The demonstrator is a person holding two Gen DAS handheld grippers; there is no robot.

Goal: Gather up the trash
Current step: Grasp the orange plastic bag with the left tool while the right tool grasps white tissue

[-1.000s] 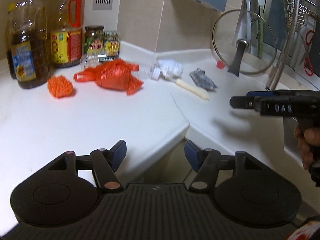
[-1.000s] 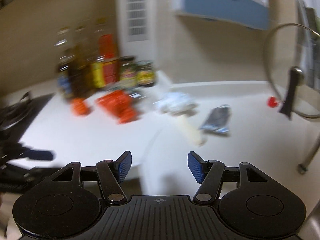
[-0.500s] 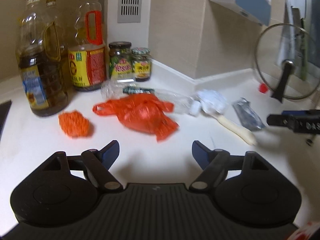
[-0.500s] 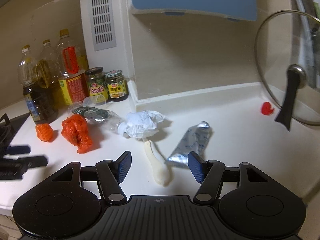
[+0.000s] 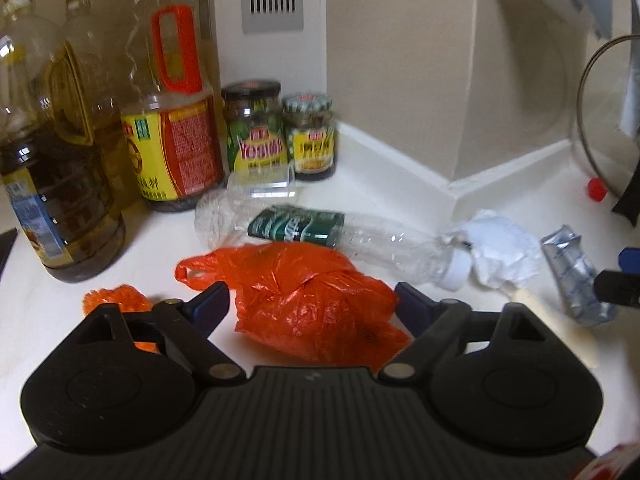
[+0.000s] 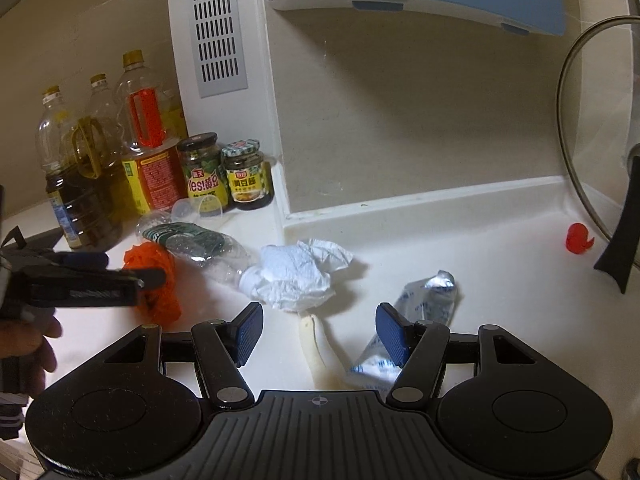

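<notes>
**Both tongs spread over the litter on the white counter**

The left tongs [image 5: 310,306] stood wide apart, their jaws having just been opening, with the crumpled orange plastic bag [image 5: 316,300] lying between the two blue pads. From the left wrist view I could not tell whether either pad touched the bag; nothing was clamped. Just beside the bag, toward the counter's [image 5: 160,240] left side, lay a small orange net ball [image 5: 116,300], partly hidden by the left finger. Behind the bag a crushed clear plastic bottle with a green label [image 5: 320,232] lay on its side, its white cap against a wad of crumpled white tissue paper [image 5: 500,252]. A squeezed silver-blue tube [image 5: 576,276] lay beyond the tissue, nearer the counter's inner corner.

The right tongs [image 6: 318,334] were also apart and gripped nothing. Between their pads, on the counter below, lay a pale cream stick-shaped scrap [image 6: 320,354], and the silver-blue tube reached up beside the right pad. A small red cap [image 6: 578,240] sat well apart, near the back edge under a glass pot lid with a black handle [image 6: 600,160].

At the counter's back edge stood three large oil bottles [image 5: 80,168] and two labelled glass jars [image 5: 280,132], against the wall. A hand [image 6: 28,344] held the left tool at the right wrist view's left edge.
</notes>
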